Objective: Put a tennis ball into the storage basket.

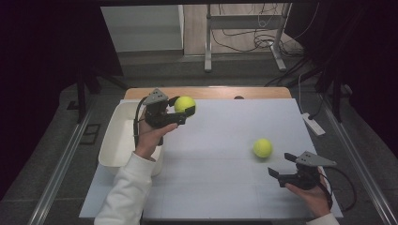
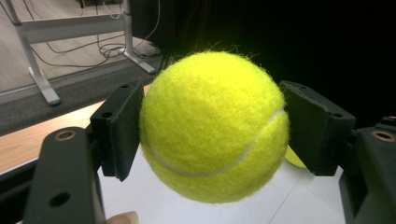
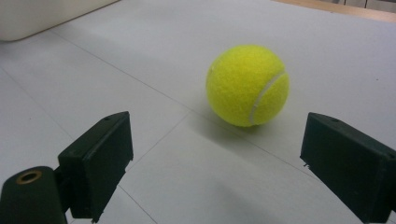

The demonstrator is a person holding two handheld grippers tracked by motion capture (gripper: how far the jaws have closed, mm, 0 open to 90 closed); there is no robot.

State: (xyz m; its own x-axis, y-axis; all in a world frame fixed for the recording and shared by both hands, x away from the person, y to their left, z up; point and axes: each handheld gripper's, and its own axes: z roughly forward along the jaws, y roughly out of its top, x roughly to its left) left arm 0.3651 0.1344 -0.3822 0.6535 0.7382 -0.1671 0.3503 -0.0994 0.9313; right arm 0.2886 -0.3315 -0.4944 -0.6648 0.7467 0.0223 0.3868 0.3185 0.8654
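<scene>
Left claw (image 1: 184, 107) grips one tennis ball (image 1: 184, 103); right claw (image 1: 281, 165) gapes near another ball (image 1: 263, 147)

The high view looks forward and down from above the person's near side, taking in the whole counter (image 1: 225, 183) and the floor beyond. The left gripper view rides its hand-held gripper (image 2: 212, 128), very close on a held tennis ball (image 2: 215, 126), facing the far floor. The right gripper view sits low over the counter, near a second tennis ball (image 3: 247, 85); the high view shares it (image 1: 263, 147).
</scene>
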